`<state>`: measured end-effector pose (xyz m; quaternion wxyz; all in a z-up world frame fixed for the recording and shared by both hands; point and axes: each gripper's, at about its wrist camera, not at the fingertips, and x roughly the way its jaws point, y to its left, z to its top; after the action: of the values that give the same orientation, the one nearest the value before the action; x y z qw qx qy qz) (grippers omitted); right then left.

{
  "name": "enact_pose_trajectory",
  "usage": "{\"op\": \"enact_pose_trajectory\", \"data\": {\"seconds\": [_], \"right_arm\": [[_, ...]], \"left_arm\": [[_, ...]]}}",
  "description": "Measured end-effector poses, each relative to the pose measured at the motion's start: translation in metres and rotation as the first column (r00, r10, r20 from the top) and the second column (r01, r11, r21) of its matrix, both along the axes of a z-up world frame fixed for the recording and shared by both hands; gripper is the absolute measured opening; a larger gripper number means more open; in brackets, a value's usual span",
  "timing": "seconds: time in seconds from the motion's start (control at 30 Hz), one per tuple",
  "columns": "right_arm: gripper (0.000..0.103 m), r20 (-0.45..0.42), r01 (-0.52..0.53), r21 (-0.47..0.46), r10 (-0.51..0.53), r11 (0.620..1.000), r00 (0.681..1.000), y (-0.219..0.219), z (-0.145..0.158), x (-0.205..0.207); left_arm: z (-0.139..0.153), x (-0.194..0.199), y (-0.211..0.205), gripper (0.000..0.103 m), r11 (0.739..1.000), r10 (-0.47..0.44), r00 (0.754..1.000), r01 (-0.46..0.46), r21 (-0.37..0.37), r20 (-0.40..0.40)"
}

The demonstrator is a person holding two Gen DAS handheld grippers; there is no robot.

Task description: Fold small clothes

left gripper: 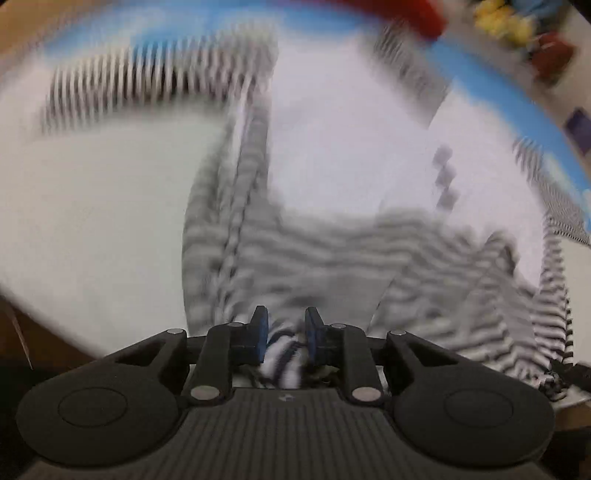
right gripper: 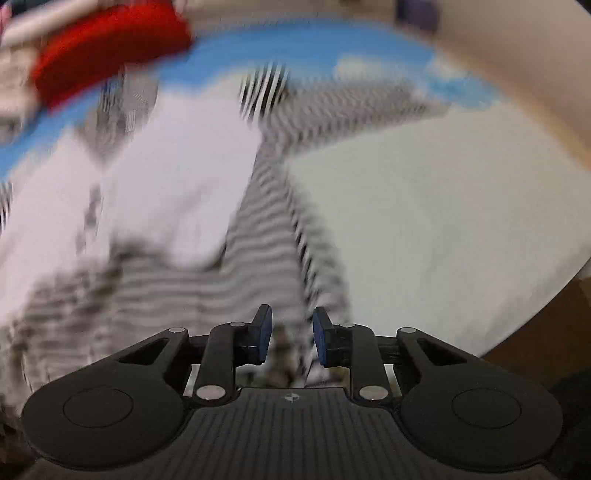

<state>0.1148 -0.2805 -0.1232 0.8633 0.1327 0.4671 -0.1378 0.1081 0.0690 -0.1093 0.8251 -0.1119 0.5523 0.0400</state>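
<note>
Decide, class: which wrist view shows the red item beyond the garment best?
The right wrist view: the red item fills a broad patch at upper left, though blurred. The left wrist view catches only a small blurred strip of it at the top edge.

garment: striped knit cloth | tongs: matt black plastic

The left gripper is squeezing a bunch of striped cloth between its two blue pads. The cloth belongs to a small striped garment with black and white lines, and it is stretching away from the gripper over a white surface. Everything past the gripper is looking smeared and blurry. A blue mat is curving along the far edge. Something red and something yellow are sitting beyond it, too blurry to name.
</note>
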Motion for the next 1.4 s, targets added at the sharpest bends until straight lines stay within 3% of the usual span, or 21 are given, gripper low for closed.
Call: {"op": "enact_pose_trajectory", "data": {"seconds": [0.1, 0.2, 0.37, 0.43, 0.57, 0.63, 0.8, 0.93, 1.03, 1.07, 1.1, 1.13, 1.17, 1.23, 1.3, 1.4], "right_arm": [[0.026, 0.012, 0.021, 0.008, -0.021, 1.0, 1.0, 0.0, 0.004, 0.0], [0.037, 0.113, 0.004, 0.006, -0.005, 1.0, 0.994, 0.004, 0.024, -0.001], [0.038, 0.271, -0.042, -0.039, 0.051, 0.998, 0.961, 0.011, 0.049, -0.009], [0.038, 0.361, -0.05, -0.069, 0.071, 0.996, 0.93, 0.013, 0.06, -0.019], [0.039, 0.493, -0.042, -0.158, 0.115, 0.987, 0.863, 0.017, 0.079, -0.032], [0.039, 0.498, -0.061, -0.184, 0.146, 0.981, 0.855, 0.019, 0.084, -0.032], [0.048, 0.474, -0.15, -0.177, 0.218, 0.973, 0.853, 0.019, 0.107, -0.029], [0.051, 0.483, -0.196, -0.226, 0.285, 0.954, 0.828, 0.026, 0.134, -0.017], [0.059, 0.508, -0.176, -0.264, 0.291, 0.948, 0.811, 0.031, 0.16, 0.002], [0.059, 0.513, -0.175, -0.262, 0.291, 0.949, 0.807, 0.032, 0.167, 0.011], [0.059, 0.518, -0.177, -0.259, 0.292, 0.949, 0.804, 0.033, 0.175, 0.022], [0.06, 0.523, -0.185, -0.257, 0.297, 0.949, 0.799, 0.035, 0.183, 0.035], [0.06, 0.526, -0.194, -0.258, 0.306, 0.946, 0.793, 0.038, 0.19, 0.049], [0.06, 0.538, -0.222, -0.265, 0.334, 0.939, 0.774, 0.043, 0.2, 0.077], [0.06, 0.559, -0.241, -0.265, 0.353, 0.934, 0.75, 0.049, 0.208, 0.102], [0.06, 0.588, -0.296, -0.255, 0.391, 0.92, 0.708, 0.056, 0.204, 0.134]], "left_arm": [[0.007, 0.0, 0.0, 0.025, 1.0, 0.02, 1.0, -0.02, 0.021, 0.02], [0.028, -0.004, -0.01, 0.035, 0.998, -0.012, 0.993, 0.005, 0.059, 0.119], [0.053, -0.006, -0.024, 0.041, 0.994, -0.046, 0.964, 0.019, 0.104, 0.264], [0.067, -0.004, -0.028, 0.048, 0.995, -0.049, 0.946, 0.017, 0.102, 0.322], [0.115, 0.002, -0.024, 0.054, 0.991, -0.082, 0.879, 0.02, 0.135, 0.469], [0.138, 0.018, -0.015, 0.059, 0.987, -0.099, 0.845, 0.014, 0.163, 0.525], [0.168, 0.083, 0.027, 0.062, 0.978, -0.127, 0.811, 0.005, 0.211, 0.571], [0.151, 0.131, 0.078, 0.061, 0.97, -0.114, 0.818, -0.03, 0.24, 0.563], [0.111, 0.146, 0.123, 0.051, 0.977, -0.024, 0.842, -0.094, 0.191, 0.54], [0.095, 0.149, 0.137, 0.042, 0.98, 0.011, 0.86, -0.111, 0.166, 0.511], [0.078, 0.16, 0.153, 0.029, 0.979, 0.07, 0.91, -0.142, 0.149, 0.409], [0.069, 0.169, 0.168, 0.025, 0.974, 0.14, 0.926, -0.192, 0.119, 0.351], [0.063, 0.172, 0.186, 0.025, 0.965, 0.215, 0.914, -0.254, 0.07, 0.344], [0.056, 0.179, 0.208, 0.025, 0.943, 0.292, 0.901, -0.328, 0.062, 0.321], [0.048, 0.182, 0.233, 0.028, 0.914, 0.376, 0.867, -0.404, 0.022, 0.328], [0.034, 0.181, 0.276, 0.031, 0.849, 0.527, 0.813, -0.517, -0.109, 0.248]]}}
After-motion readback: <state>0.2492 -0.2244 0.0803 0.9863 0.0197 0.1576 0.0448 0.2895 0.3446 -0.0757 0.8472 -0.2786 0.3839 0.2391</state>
